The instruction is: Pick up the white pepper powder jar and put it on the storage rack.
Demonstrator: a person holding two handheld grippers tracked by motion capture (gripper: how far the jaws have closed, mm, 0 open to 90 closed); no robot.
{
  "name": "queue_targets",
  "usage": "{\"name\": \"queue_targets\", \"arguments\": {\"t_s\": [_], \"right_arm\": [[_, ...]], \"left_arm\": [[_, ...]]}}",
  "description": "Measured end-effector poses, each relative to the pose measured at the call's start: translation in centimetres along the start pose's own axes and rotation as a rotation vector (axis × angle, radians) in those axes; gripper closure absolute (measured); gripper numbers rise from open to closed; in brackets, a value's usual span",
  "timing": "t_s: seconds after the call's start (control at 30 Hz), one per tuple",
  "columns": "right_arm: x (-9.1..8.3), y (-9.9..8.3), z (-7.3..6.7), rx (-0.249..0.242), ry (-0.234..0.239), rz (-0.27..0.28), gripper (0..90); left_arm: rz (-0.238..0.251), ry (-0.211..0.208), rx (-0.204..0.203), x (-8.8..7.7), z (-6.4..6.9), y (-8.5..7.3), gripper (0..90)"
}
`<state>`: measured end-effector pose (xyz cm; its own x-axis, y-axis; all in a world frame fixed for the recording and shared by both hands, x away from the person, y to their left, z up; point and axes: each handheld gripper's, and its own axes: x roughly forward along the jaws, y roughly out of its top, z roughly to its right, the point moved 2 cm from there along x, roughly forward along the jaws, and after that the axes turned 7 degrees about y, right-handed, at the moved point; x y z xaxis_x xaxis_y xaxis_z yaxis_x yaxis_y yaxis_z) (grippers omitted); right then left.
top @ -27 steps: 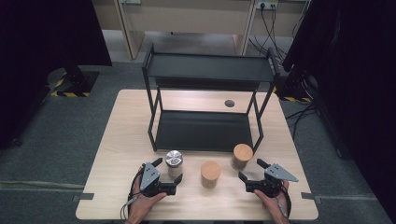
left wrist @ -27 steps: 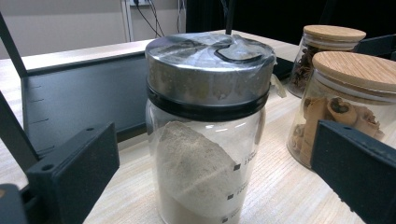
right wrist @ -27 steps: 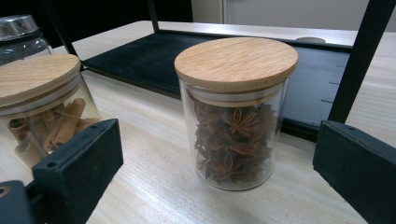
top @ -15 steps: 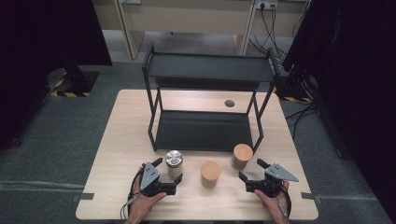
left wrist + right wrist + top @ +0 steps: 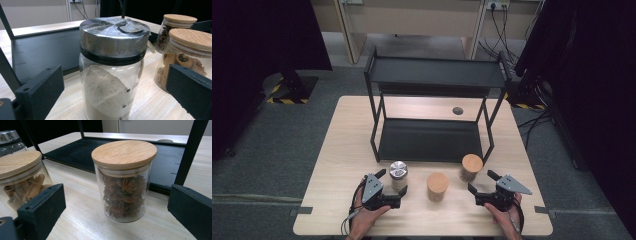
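- Facing its jar head-on, the left gripper [image 5: 391,187] holds its jaws spread wide and empty; the steel-capped shaker jar [image 5: 112,67] of pale powder stands upright just ahead, already framed between the two pads [image 5: 40,91].
- The right gripper [image 5: 481,182], jaws likewise apart, looks at the star anise jar [image 5: 124,180], upright and a little farther off, near the black shelf rack [image 5: 432,142].
- The cinnamon jar [image 5: 437,186] stands between the two grippers, untouched.
- Judging by the gaps, the left side is nearer its jar.
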<state>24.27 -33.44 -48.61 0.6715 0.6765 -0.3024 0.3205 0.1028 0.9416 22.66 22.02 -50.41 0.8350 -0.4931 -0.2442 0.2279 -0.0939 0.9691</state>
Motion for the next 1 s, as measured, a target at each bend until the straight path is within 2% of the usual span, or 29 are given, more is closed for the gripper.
{"name": "queue_targets", "arguments": {"t_s": [0.33, 0.7, 1.0], "right_arm": [[0.0, 0.0, 0.0, 0.002, -0.001, 0.000, 1.9], [0.0, 0.0, 0.0, 0.003, 0.000, 0.000, 1.9], [0.0, 0.0, 0.0, 0.001, 0.000, -0.001, 1.9]], "left_arm": [[0.002, 0.004, -0.003, 0.4, 0.2, 0.1, 2.5], [-0.004, -0.006, -0.009, 0.9, 0.2, 0.3, 9.5], [-0.011, -0.004, 0.004, 1.3, 0.1, 0.5, 17.4]]}}
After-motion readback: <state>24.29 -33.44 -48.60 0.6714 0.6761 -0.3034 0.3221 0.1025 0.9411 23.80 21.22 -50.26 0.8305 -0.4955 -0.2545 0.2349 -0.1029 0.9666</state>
